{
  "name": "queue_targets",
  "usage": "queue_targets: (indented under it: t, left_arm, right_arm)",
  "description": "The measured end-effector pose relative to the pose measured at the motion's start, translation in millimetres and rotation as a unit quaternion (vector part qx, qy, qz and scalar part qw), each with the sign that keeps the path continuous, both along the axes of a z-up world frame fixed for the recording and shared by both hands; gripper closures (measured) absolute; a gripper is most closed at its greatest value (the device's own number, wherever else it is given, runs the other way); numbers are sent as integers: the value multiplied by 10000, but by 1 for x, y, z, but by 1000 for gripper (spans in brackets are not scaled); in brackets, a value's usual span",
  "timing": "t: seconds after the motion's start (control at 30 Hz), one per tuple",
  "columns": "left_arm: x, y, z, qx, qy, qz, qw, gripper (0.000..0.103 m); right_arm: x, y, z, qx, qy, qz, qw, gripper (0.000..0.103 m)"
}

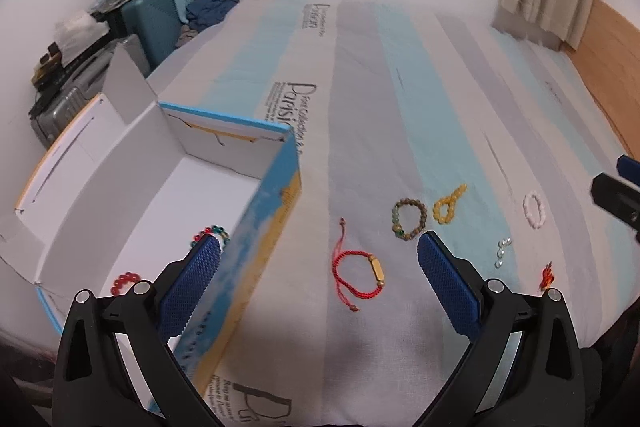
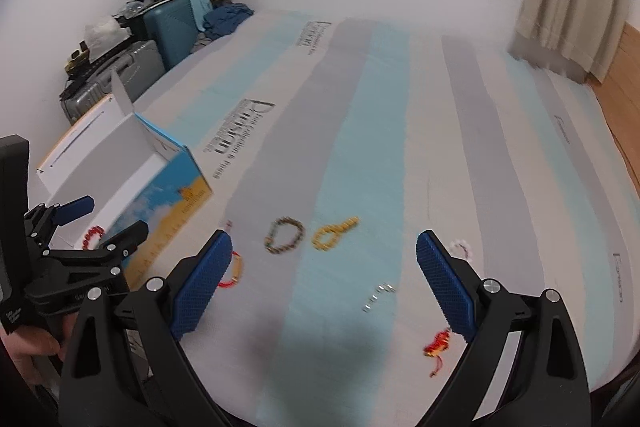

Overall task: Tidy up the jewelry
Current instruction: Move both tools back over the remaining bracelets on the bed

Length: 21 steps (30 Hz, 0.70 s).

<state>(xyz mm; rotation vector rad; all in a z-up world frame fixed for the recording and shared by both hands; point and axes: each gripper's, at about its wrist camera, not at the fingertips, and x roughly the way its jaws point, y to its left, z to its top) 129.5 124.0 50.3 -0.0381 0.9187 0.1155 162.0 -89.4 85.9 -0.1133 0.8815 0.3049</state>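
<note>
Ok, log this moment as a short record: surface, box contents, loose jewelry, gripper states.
surface: striped bedsheet
box: open cardboard box, on the sheet's left side
in box: red bead bracelet; multicolour bead bracelet
loose on sheet: red cord bracelet, brown bead bracelet, yellow bead bracelet, pink bracelet
left gripper: open, empty
right gripper: open, empty

Two wrist cameras, both low over the near edge of the striped blue, grey and white bedsheet (image 1: 360, 75), facing the far wall.

The left view sits close above the open white cardboard box with blue-and-yellow sides (image 1: 276, 195) at the bed's left edge. The right view hangs further right, catching that box (image 2: 176, 195) at its left. Both share the bracelets mid-sheet, such as the yellow beaded loop (image 1: 447, 206) (image 2: 332, 233), and the teal hard-shell suitcase (image 1: 150, 23) (image 2: 174, 27) by the far left corner.
</note>
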Motion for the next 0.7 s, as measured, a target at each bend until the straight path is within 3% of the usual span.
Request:
queue_targets:
  t: [0.3, 0.7]
  left_arm:
    - [11, -13, -55, -24, 291, -93, 9995, 6]
    - [32, -13, -115, -17, 600, -56, 9982, 6]
  right_arm:
    - [5, -33, -52, -127, 294, -156, 9994, 13]
    - [21, -36, -130, -248, 797, -232, 9962, 13]
